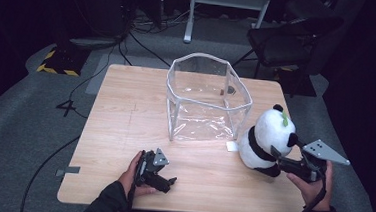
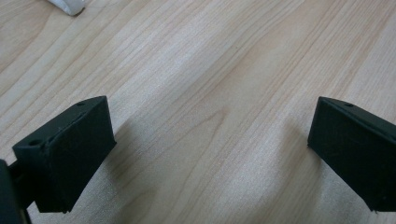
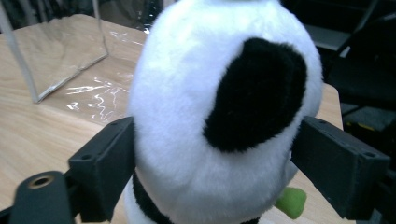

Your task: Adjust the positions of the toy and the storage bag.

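Observation:
A black-and-white plush panda [image 1: 265, 134] sits at the right of the wooden table [image 1: 124, 131], beside a clear plastic bag with white trim [image 1: 207, 98]. My right gripper [image 1: 278, 160] comes at it from the right. In the right gripper view the panda's head [image 3: 187, 84] sits between the jaws and both pads [image 3: 105, 163] press into the plush, so my right gripper [image 3: 215, 140] is shut on it. My left gripper [image 1: 167, 181] lies low at the table's front, jaws wide apart over bare wood [image 2: 210, 126], holding nothing.
A small white tag [image 1: 232, 146] lies on the table between the bag and the panda, and shows as a white corner [image 2: 67, 5] in the left gripper view. A dark chair [image 1: 291, 38] and cables [image 1: 141, 27] lie on the floor beyond the table.

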### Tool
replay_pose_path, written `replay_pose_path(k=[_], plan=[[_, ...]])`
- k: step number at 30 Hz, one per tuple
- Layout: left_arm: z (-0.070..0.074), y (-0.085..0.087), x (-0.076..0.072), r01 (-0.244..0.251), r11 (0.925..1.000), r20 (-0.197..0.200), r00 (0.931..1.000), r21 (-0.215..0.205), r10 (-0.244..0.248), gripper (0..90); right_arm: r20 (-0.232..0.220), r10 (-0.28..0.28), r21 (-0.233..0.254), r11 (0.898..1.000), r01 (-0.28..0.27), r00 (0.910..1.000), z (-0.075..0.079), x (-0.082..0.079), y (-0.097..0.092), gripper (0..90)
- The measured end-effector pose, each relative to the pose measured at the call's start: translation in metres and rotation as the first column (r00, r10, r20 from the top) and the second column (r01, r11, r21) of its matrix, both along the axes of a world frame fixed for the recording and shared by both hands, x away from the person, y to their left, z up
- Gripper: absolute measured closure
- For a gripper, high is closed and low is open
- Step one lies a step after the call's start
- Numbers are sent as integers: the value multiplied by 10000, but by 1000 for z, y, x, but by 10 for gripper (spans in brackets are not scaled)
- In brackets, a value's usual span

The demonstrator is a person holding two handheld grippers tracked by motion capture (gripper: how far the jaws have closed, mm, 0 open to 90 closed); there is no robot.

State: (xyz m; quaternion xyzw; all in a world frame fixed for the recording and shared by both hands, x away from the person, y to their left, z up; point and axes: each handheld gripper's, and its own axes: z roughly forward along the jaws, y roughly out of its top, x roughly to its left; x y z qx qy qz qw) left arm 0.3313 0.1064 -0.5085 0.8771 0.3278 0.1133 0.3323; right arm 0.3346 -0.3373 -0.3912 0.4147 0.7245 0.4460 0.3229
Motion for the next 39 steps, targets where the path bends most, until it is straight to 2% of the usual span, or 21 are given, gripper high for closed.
replay_pose_path(k=[6, 8, 14, 20, 24, 26, 31, 39], plan=[[0, 0, 0, -3, 10000, -3, 10000, 3, 3, 5, -606, -44, 365, 9993, 67, 9982, 0, 12, 3, 73], [0, 0, 0, 1, 10000, -1, 10000, 2, -1, 5, -801, -9, 309, 9995, 34, 9968, -2, 16, 6, 56], [0, 0, 0, 1, 10000, -1, 10000, 1, -1, 5, -826, -301, -156, 9995, 289, 9961, -7, 21, 15, 5], [0, 0, 0, -3, 10000, -3, 10000, 1, 3, 5, -1086, -358, 389, 9984, 402, 9934, -10, 32, 11, 1], [0, 1, 0, 112, 9999, 21, 9999, 22, -112, 5, -1171, -481, 634, 9964, 558, 9920, -12, 35, 8, 83], [0, 1, -2, 513, 9987, 44, 9987, 2, -513, 7, -961, -450, 585, 9970, 508, 9944, -12, 34, 7, 164], [0, 3, -2, 520, 9986, 38, 9986, 12, -520, 6, -720, -228, 595, 9979, 271, 9971, -15, 34, 2, 287], [0, 24, -6, -27, 10000, 26, 10000, 20, 27, 5, -482, 251, 872, 9960, -208, 9985, -21, 27, -18, 394]])
